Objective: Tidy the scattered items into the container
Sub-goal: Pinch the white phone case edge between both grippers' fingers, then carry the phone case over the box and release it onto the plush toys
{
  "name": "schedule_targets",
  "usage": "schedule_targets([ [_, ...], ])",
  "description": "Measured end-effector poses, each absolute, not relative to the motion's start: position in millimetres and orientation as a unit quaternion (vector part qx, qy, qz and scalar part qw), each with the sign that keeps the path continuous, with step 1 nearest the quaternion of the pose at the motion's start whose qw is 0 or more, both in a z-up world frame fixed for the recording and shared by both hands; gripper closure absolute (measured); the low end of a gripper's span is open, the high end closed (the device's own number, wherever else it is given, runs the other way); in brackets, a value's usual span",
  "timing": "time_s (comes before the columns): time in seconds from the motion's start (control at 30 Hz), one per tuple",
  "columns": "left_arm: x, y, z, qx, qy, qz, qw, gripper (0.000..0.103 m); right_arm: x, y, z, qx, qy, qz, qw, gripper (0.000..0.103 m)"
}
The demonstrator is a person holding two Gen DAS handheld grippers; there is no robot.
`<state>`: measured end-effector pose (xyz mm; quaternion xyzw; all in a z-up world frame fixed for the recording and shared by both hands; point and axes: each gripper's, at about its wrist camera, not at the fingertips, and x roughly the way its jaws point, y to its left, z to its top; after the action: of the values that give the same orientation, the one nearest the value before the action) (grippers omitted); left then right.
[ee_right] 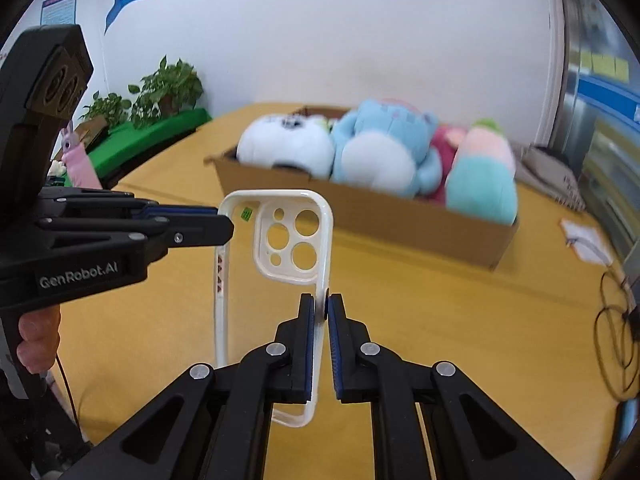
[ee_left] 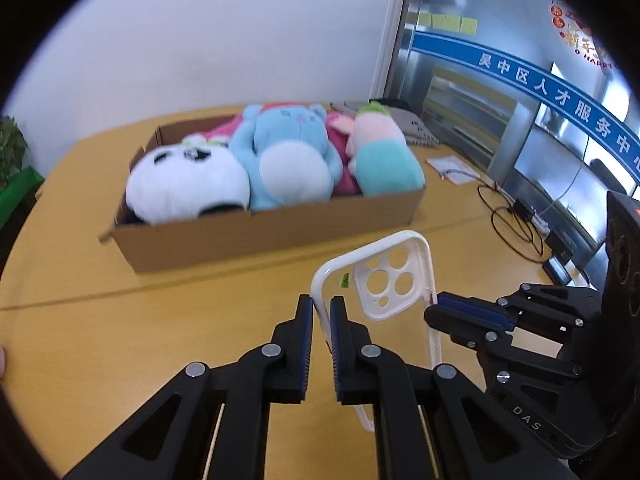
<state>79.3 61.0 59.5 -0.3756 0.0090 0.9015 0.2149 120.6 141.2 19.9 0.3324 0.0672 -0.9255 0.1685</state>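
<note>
Yellow-tan wooden table (ee_left: pixel 80 240) fills the lower half of both views, a seam line crossing it in front of the box. White wall behind it; glass partition with a blue banner (ee_left: pixel 560 92) off to the right in the left wrist view.

Cardboard box (ee_left: pixel 280 232), low and open-topped, sits on the table well beyond both grippers. It is packed with plush toys: a white-and-black panda plush (ee_left: pixel 184 184) at the left end, a light blue bear plush (ee_left: pixel 288 152) in the middle, a pink plush (ee_left: pixel 340 128) mostly buried behind it, and a pink-and-teal plush (ee_left: pixel 380 156) at the right end.

Green potted plants (ee_right: pixel 168 88) stand on a green surface at far left in the right wrist view. Black cables (ee_left: pixel 516 220) and a paper sheet (ee_left: pixel 452 166) lie on the table right of the box.

Phone case (ee_right: pixel 288 236), white rim with a clear back and camera cut-outs, is held upright in the air above the table, in front of the box and not in it.

Left gripper (ee_left: pixel 322 312) is clamped on the case's left edge. Right gripper (ee_right: pixel 325 308) is clamped on the case's right edge. Each gripper appears side-on in the other's view, tip touching the case rim. A hand (ee_right: pixel 38 340) grips the left gripper's handle.
</note>
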Motion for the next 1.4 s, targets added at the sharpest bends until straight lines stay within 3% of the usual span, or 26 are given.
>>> schedule_targets([
  [0.33, 56, 66, 141, -0.298, 0.018, 0.928, 0.224, 0.096, 92, 134, 94, 0.272, 0.08, -0.948, 0.147, 0.096],
  [0.63, 13, 70, 166, -0.284, 0.018, 0.933, 0.22, 0.096, 46, 129, 126, 0.26, 0.082, -0.952, 0.141, 0.096],
  [1.07, -109, 92, 174, -0.265, 0.002, 0.941, 0.211, 0.096, -83, 142, 150, 0.267, 0.074, -0.95, 0.142, 0.096],
  [1.4, -207, 116, 125, -0.331, -0.026, 0.913, 0.237, 0.096, -182, 169, 114, 0.329, 0.061, -0.936, 0.112, 0.096],
])
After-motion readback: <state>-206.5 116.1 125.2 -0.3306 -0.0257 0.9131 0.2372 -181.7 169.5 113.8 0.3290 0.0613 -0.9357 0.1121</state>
